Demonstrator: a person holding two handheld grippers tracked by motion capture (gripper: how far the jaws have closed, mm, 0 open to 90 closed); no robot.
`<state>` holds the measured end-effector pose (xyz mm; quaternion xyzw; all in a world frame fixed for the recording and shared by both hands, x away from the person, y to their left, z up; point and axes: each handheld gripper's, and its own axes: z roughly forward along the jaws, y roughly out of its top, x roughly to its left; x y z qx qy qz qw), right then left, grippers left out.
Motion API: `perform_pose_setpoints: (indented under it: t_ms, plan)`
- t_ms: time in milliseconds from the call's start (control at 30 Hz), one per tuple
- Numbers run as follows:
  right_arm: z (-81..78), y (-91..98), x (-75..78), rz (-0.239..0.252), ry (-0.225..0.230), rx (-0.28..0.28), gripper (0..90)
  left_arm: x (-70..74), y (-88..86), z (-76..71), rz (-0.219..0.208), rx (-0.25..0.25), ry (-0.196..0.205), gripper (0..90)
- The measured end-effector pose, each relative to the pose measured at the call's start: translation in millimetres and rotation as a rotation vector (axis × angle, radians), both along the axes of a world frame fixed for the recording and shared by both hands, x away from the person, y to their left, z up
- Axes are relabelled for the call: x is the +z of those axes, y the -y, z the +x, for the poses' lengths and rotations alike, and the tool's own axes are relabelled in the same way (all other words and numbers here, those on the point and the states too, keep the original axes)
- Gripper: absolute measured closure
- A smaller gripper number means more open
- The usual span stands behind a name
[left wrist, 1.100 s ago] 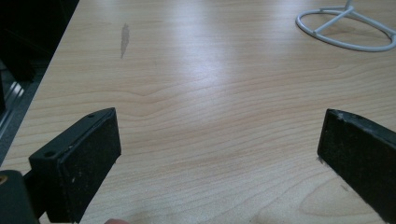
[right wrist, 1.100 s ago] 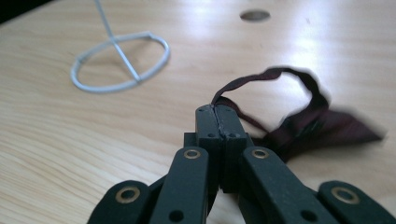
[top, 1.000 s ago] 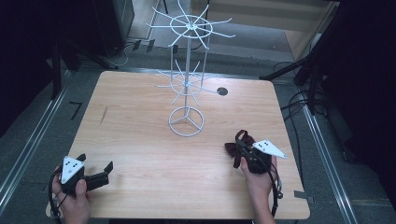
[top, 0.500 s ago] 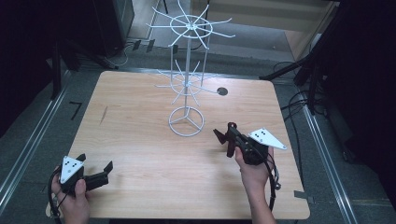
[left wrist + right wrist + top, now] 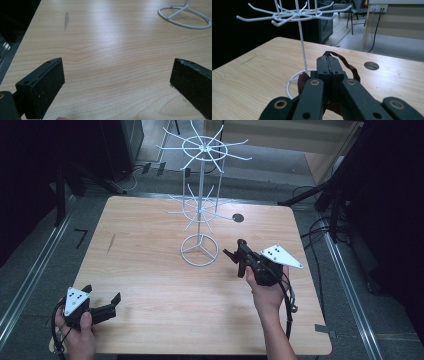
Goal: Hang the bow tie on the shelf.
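At the near left corner of the wooden table (image 5: 150, 270), the left gripper (image 5: 102, 306) rests low in the person's hand with its jaws spread wide apart over bare wood. The white wire rack (image 5: 200, 210) stands mid-table. Just right of its ring base, the right gripper (image 5: 239, 254) is raised, jaws pressed together on a dark red band (image 5: 347, 65) that loops out past the tips.

- I see the wire rack (image 5: 200, 215) standing on the table (image 5: 150, 270), at the middle of its far half.
- My right gripper (image 5: 237, 256) is just right of the rack's base ring (image 5: 199, 251), with a band (image 5: 347, 65) between its jaws.
- My left gripper (image 5: 102, 303) is at the near left corner, well apart from the rack.
- A round hole (image 5: 238, 218) lies in the table behind the right gripper.
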<state>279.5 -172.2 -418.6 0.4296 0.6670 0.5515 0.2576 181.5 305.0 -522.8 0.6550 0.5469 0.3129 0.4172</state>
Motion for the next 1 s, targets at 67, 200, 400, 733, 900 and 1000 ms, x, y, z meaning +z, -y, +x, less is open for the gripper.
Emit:
perform_pose_setpoints:
  t_ms: [67,200,400,733,900,1000]
  plan:
    - [2.4,-1.5,2.7,0.007,0.001,0.003,90.0,0.0,-0.1,0.0,0.000,0.000,0.001,0.0]
    - [5.2,-6.7,8.4,0.011,0.006,0.013,90.0,0.0,-0.5,0.0,-0.006,0.001,0.001,0.0]
    - [5.3,-16.2,15.5,0.014,0.022,0.033,90.0,0.0,-0.7,0.0,-0.005,-0.001,0.001,0.0]
    - [2.5,-30.1,20.7,0.028,0.036,0.065,90.0,-0.2,-0.7,0.6,-0.008,-0.002,-0.001,0.0]
    - [2.1,-36.0,25.5,0.031,0.045,0.075,90.0,-0.1,-0.9,0.5,-0.010,-0.003,-0.003,0.0]
    - [1.7,-38.8,27.8,0.029,0.050,0.082,90.0,-0.1,-0.9,0.6,-0.010,-0.003,-0.004,0.0]
